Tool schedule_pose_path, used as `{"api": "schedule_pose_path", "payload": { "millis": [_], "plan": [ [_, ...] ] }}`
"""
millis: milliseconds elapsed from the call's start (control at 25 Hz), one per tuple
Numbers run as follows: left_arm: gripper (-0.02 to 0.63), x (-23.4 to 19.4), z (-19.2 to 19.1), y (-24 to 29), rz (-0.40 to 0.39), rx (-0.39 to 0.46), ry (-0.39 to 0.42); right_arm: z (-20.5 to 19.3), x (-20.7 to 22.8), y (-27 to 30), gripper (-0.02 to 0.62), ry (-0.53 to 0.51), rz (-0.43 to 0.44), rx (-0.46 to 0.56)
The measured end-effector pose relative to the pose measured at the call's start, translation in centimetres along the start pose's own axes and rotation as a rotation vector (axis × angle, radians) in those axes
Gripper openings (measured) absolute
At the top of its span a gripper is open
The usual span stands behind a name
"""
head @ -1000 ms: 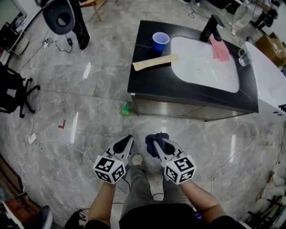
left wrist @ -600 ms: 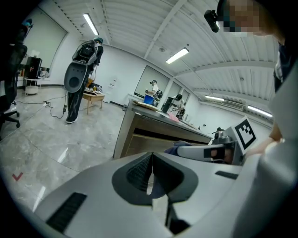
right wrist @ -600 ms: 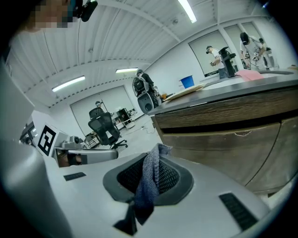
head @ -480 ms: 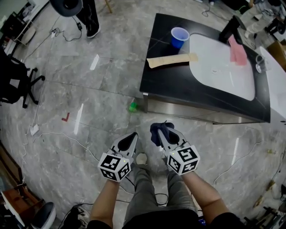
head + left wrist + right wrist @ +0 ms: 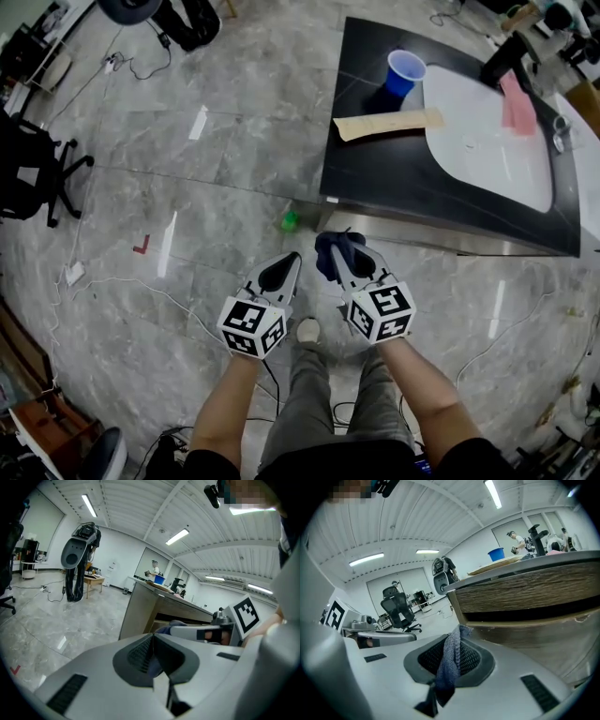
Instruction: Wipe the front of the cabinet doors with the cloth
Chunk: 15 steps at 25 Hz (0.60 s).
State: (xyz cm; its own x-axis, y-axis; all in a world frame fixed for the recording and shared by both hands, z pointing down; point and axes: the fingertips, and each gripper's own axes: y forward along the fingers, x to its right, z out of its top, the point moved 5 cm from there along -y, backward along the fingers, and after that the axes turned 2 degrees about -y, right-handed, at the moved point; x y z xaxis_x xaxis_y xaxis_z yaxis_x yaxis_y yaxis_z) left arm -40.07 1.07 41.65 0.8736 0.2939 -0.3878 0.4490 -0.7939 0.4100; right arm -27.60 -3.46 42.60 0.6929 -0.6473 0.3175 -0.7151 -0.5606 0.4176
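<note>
- While both grippers are held out side by side low over the marble floor (image 5: 187, 187), the right gripper (image 5: 343, 269) pinches a dark blue cloth (image 5: 334, 249) between closed jaws; in the right gripper view the cloth (image 5: 449, 663) stands as a folded ridge between the ribbed pads and hangs down behind them
- the left gripper (image 5: 282, 273) has its jaws pressed together at the tips with nothing held; its own view shows the pads meeting along one line (image 5: 153, 641)
- the cabinet (image 5: 422, 234) stands just ahead of the grippers, its near left corner closest to the cloth; from the right gripper view its wood-grain front (image 5: 534, 590) fills the upper right, with a dark gap under it; the cloth is near that front but apart from it
- on the black top lie a white sink (image 5: 487, 141), a blue cup (image 5: 405, 71), a long tan strip (image 5: 388, 123) and a pink rag (image 5: 517, 103) beside the black tap (image 5: 506, 58)
- a small green thing (image 5: 290, 221) sits on the floor by the cabinet corner; a red mark (image 5: 142, 247) and white cables (image 5: 122, 291) lie farther left; a black office chair (image 5: 33, 178) stands at the left edge
</note>
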Motion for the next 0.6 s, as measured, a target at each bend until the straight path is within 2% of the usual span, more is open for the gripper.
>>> {"api": "schedule_pose_path", "payload": {
  "millis": [320,600],
  "plan": [
    [0.008,-1.1,-0.6,2.0,-0.01,-0.015,-0.023,0.1,2.1,3.2,0.051,-0.031,-0.039,0.013],
    [0.008,1.0,-1.3,3.8,-0.029,-0.042,-0.018,0.1,5.1,1.4,0.051,-0.044,-0.07,0.017]
  ]
}}
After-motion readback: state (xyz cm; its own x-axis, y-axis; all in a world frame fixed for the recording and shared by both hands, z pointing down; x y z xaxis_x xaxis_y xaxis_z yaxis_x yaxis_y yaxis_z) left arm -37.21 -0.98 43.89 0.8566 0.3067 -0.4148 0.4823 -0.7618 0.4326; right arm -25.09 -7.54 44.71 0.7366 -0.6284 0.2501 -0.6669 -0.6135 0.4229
